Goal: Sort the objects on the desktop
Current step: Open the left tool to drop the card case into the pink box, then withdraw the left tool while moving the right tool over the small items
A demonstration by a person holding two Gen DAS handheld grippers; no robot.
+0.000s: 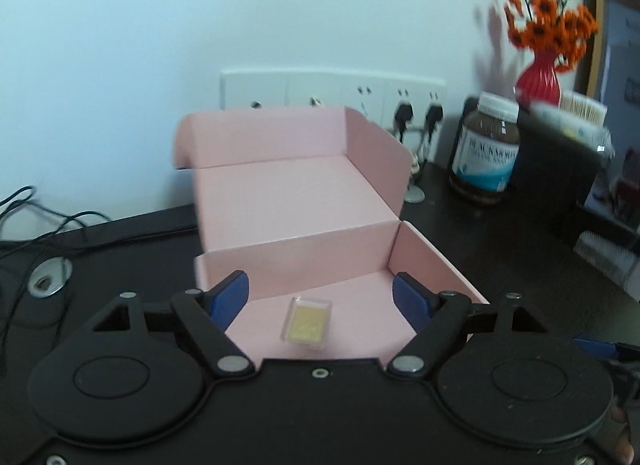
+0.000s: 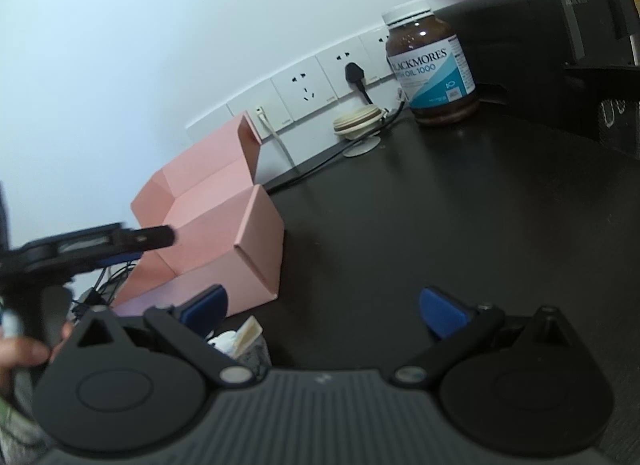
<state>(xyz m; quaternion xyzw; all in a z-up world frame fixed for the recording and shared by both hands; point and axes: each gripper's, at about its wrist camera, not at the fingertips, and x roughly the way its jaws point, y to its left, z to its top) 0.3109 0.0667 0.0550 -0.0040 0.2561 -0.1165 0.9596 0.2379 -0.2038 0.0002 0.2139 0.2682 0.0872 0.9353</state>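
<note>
An open pink cardboard box (image 1: 288,201) stands on the dark desk with its lid up against the wall. A small clear case with a yellow insert (image 1: 308,323) lies on the box floor. My left gripper (image 1: 320,301) hovers over the box, open, with its blue pads either side of the case and not touching it. In the right wrist view the pink box (image 2: 224,233) is at the left with the left gripper (image 2: 100,245) over it. My right gripper (image 2: 324,311) is open and empty above the desk, right of the box.
A brown Blackmores bottle (image 2: 432,65) stands by the wall sockets (image 2: 304,93), with a black box (image 2: 560,45) beside it. A red vase of orange flowers (image 1: 538,81) is behind. Cables (image 1: 40,217) and a desk grommet (image 1: 50,275) lie left. A small packet (image 2: 246,339) lies under my right gripper.
</note>
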